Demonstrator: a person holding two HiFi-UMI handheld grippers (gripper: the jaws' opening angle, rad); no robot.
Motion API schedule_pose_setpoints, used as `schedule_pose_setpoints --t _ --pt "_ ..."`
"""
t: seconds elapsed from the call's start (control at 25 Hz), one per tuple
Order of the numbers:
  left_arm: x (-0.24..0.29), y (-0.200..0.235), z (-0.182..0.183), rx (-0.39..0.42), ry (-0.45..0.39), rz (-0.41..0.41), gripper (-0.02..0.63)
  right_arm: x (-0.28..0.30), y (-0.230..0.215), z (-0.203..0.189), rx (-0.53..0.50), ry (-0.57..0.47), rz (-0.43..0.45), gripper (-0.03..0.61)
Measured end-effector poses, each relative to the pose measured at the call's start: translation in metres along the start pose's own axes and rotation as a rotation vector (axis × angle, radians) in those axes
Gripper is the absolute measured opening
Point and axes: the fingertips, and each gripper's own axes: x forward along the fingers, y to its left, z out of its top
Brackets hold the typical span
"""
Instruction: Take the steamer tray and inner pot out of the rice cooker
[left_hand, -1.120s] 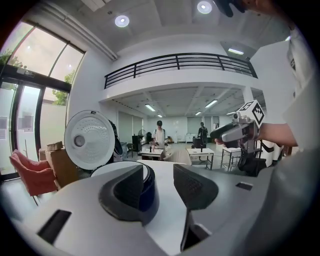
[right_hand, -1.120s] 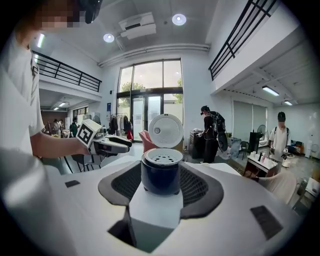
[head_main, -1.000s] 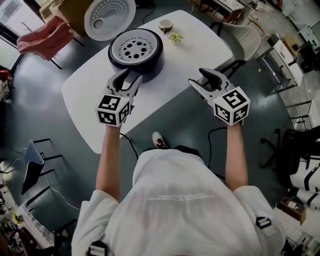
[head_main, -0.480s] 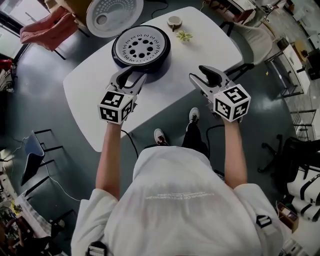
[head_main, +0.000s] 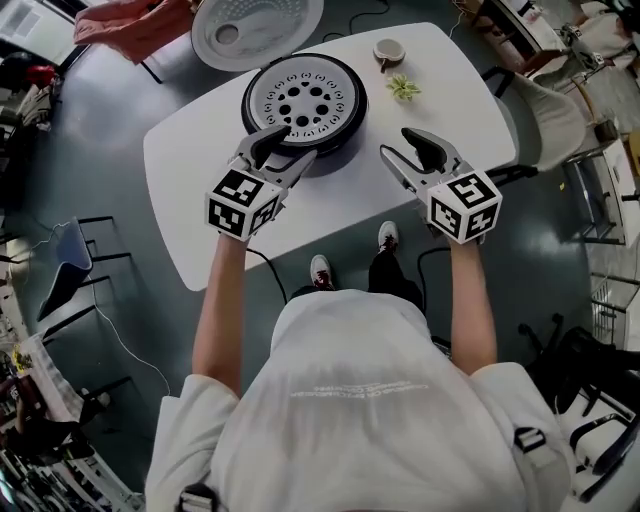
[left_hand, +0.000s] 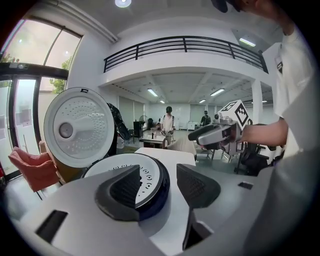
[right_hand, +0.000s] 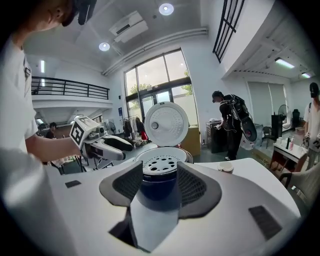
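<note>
A dark rice cooker (head_main: 345, 135) stands on the white table (head_main: 190, 200) with its white lid (head_main: 255, 25) swung open behind it. The white steamer tray (head_main: 303, 100), pierced with round holes, sits in its top. My left gripper (head_main: 285, 145) is at the cooker's front-left rim, its jaws open and just opening wider. The rim (left_hand: 152, 200) shows between the pads, untouched. My right gripper (head_main: 398, 143) hovers over the table to the right of the cooker. It is open, its jaws just widening, and it faces the cooker body (right_hand: 159, 192) from a short way off with nothing held.
A small cup (head_main: 388, 50) and a little green plant (head_main: 404, 88) sit on the table's far right part. A red-draped chair (head_main: 130, 22) stands beyond the table on the left. Other chairs and a floor cable surround the table.
Both grippers have moved forward toward the cooker. The left one now reaches its rim with its jaws wider apart.
</note>
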Motion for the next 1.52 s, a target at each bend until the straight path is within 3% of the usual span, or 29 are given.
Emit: schedule_pose_setpoints --t 0.32,0.64,1.04,1.24,1.32,1.52 --pt "0.04 0.013 -0.003 0.044 0.158 -0.007 0.262 0.047 -0.027 -0.008 -0.004 0.042 0.117 0.233" --pt "0.085 -0.012 -0.029 0.062 0.385 -0.24 0.318 0.071 -0.064 -0.026 0.103 0.048 0.18 0.216" --pt "0.098 -0.022 -0.07 0.124 0.65 -0.344 0.316 0.092 -0.074 -0.041 0.131 0.096 0.241 0.212" --pt "0.099 -0.019 -0.077 0.211 0.715 -0.336 0.244 0.094 -0.068 -0.043 0.098 0.118 0.252 0.212" --pt "0.097 -0.022 -0.079 0.24 0.724 -0.347 0.244 0.09 -0.068 -0.044 0.111 0.119 0.244 0.212" --pt "0.097 -0.022 -0.076 0.246 0.704 -0.349 0.216 0.081 -0.062 -0.044 0.105 0.128 0.237 0.212"
